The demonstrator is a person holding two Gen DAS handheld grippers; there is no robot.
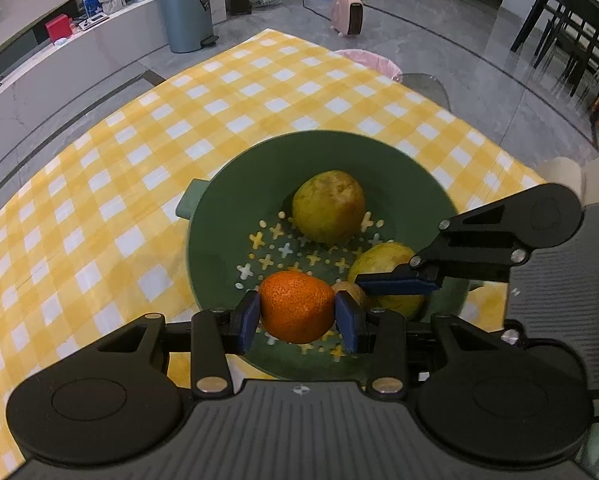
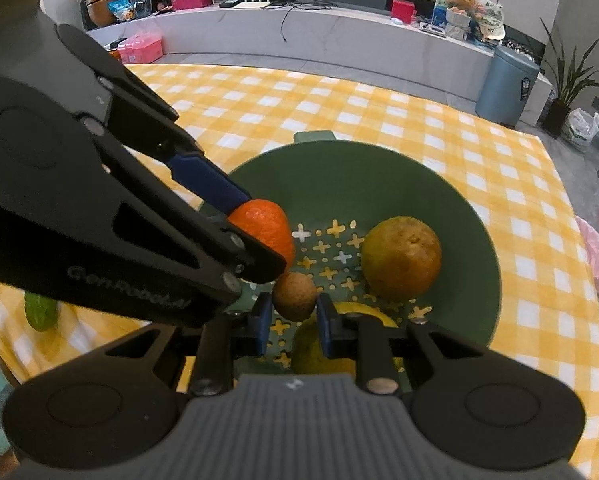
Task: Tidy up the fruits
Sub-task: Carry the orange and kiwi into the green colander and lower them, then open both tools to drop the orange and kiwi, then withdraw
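- The left gripper [image 1: 296,316] is pinching a bright orange, pebbly-skinned mandarin [image 1: 296,307] between its blue pads, above the perforated floor of a round dark green plastic colander [image 1: 235,200]. The fruit is bulging out above and below the pads; its long axis is lying across the jaws, pad to pad.
- Beyond these jaws, a yellow-green mottled round fruit [image 1: 328,206] is sitting in the colander.
- The right gripper [image 2: 293,318] is pinching a small round brown fruit [image 2: 294,296], nearly a ball with no clear long axis.
- Beneath the right jaws, a second yellow-green fruit [image 2: 317,354] is lying.
- Only the right wrist view is showing a green fruit [image 2: 40,311] on the yellow-and-white checked tablecloth [image 2: 379,112], left of the jaws.
- That view is also showing raised lettering, seemingly "GenRobot.AI", on the left gripper's black arm.
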